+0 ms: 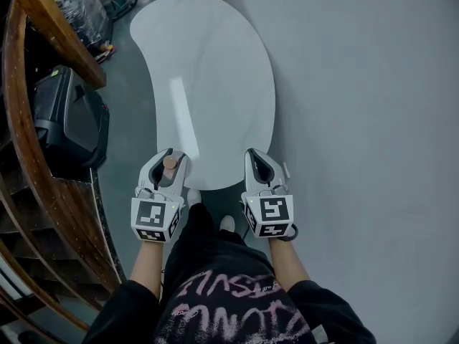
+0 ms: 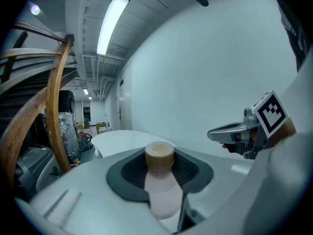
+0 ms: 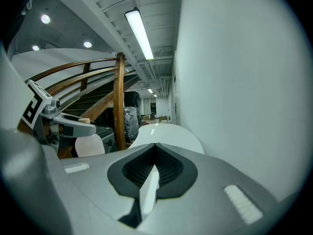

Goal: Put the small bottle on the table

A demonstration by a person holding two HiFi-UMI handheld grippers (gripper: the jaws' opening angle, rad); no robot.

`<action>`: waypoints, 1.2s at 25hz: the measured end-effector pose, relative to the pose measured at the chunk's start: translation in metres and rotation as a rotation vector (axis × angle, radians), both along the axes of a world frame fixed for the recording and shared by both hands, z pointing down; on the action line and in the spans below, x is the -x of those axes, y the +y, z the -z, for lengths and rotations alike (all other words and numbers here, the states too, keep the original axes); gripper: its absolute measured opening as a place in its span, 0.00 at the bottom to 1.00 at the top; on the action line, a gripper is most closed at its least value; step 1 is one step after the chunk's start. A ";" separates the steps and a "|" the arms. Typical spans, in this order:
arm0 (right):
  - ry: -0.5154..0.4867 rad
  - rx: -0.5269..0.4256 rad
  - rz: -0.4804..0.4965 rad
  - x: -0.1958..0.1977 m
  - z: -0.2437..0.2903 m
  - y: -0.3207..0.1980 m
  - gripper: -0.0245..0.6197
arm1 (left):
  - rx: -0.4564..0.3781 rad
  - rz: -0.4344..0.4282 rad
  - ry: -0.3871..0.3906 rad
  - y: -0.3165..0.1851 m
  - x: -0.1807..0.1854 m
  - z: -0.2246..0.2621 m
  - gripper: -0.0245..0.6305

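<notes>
A small pale-pink bottle [image 2: 163,192] with a tan cap [image 1: 170,163] sits clamped in my left gripper [image 1: 169,162], which is shut on it just over the near edge of the white curved table [image 1: 208,84]. In the right gripper view the bottle [image 3: 89,146] shows at the left, hanging below the left gripper's jaws. My right gripper [image 1: 259,165] is level with the left one, at the table's near edge, shut with nothing between its jaws. The table [image 2: 122,138] stretches ahead of both grippers.
A curved wooden stair rail [image 1: 39,170] runs down the left side. A dark case [image 1: 68,120] lies beside it on the floor. A plain white wall [image 1: 373,120] stands close on the right. Bagged clutter [image 1: 79,6] sits beyond the table's far left end.
</notes>
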State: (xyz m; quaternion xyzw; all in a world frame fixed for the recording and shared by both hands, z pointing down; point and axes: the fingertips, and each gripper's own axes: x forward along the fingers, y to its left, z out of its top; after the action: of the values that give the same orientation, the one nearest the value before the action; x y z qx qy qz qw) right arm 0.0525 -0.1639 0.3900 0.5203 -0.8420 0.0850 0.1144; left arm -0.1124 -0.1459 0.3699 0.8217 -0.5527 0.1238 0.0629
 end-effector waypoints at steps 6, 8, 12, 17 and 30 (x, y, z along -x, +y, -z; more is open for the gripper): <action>0.000 0.009 -0.001 0.001 -0.003 -0.011 0.05 | -0.001 -0.022 -0.032 -0.013 -0.003 -0.003 0.23; 0.001 0.015 -0.001 0.000 -0.006 -0.015 0.05 | 0.005 -0.020 -0.030 -0.016 -0.004 -0.006 0.23; 0.000 0.021 -0.006 -0.002 -0.013 -0.022 0.05 | 0.017 -0.019 -0.027 -0.026 -0.005 -0.015 0.23; 0.000 0.036 -0.007 -0.002 -0.018 -0.029 0.05 | 0.031 -0.022 -0.030 -0.035 -0.006 -0.022 0.23; 0.011 0.080 0.003 0.001 -0.041 -0.046 0.05 | 0.068 -0.024 -0.007 -0.060 -0.011 -0.046 0.23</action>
State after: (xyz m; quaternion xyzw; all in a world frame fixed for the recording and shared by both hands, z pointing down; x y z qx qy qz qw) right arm 0.0517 -0.2097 0.4312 0.5144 -0.8381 0.1154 0.1401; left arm -0.1012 -0.2064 0.4163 0.8253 -0.5384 0.1463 0.0873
